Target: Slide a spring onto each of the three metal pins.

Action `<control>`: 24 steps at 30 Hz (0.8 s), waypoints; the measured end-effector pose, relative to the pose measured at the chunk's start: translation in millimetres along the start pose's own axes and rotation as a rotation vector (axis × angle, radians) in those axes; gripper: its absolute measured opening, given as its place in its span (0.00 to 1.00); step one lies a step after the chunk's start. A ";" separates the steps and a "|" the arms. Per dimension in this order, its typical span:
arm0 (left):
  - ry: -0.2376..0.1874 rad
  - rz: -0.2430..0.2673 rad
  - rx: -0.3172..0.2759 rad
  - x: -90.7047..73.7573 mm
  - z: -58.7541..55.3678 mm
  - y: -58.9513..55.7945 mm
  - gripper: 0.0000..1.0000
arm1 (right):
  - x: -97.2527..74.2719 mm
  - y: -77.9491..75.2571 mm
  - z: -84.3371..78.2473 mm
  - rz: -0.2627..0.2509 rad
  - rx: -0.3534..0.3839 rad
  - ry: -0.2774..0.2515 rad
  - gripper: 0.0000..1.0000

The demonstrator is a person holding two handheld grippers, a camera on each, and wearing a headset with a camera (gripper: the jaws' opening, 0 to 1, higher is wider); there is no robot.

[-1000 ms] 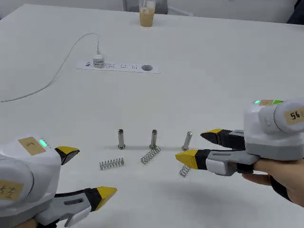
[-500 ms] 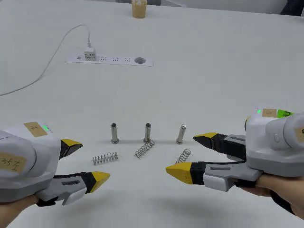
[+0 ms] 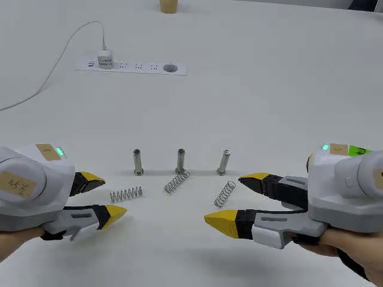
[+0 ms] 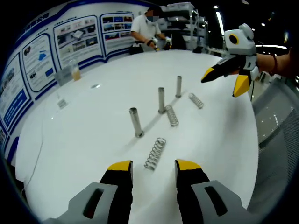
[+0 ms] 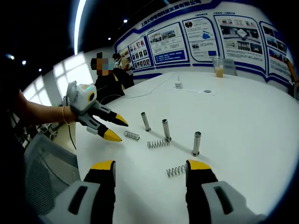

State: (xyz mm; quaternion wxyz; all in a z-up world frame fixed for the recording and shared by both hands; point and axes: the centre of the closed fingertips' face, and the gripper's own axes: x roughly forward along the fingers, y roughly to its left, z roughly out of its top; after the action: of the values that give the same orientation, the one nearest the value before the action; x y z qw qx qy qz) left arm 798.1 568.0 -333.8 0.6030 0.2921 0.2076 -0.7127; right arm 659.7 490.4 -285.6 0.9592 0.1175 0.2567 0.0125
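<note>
The right gripper (image 5: 151, 165) hangs empty with its jaws wide apart, and the right spring (image 5: 176, 171) lies just ahead of its tips. The left gripper (image 4: 154, 164) is also spread and empty, with the left spring (image 4: 154, 154) lying lengthwise just in front of its gap. No pin carries a spring, so the step in hand looks like the first pickup.

Pinch a coil lightly near one end, leaving the other end free, then stand it up and lower it over the pin top. A hard squeeze would likely crush it or make it spring away.

The springs are thin bright wire in open coils and would roll easily. Beyond them the right pin (image 5: 196, 143), middle pin (image 5: 165, 129) and left pin (image 5: 145, 121) are smooth, slim metal rods standing upright on small feet, so a sideways knock could topple them. The middle spring (image 5: 158, 143) lies at the middle pin's foot. The table (image 5: 243, 112) is white, smooth and flat.
</note>
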 end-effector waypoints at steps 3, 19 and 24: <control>0.013 -0.014 0.021 4.2 -3.4 1.0 0.35 | -0.4 -0.3 0.2 0.000 0.011 -0.004 0.61; 0.012 -0.094 0.043 12.8 -3.0 1.5 0.17 | -2.6 -5.0 -1.1 -0.015 0.055 -0.002 0.60; 0.013 -0.099 0.069 12.4 -3.6 1.3 0.12 | -1.9 -4.7 -1.5 -0.015 0.053 0.002 0.60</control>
State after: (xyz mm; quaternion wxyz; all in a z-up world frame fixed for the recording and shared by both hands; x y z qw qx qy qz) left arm 798.7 560.9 -344.6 0.5554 0.3068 0.2012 -0.7463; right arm 657.1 486.0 -287.0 0.9556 0.1409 0.2587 -0.0012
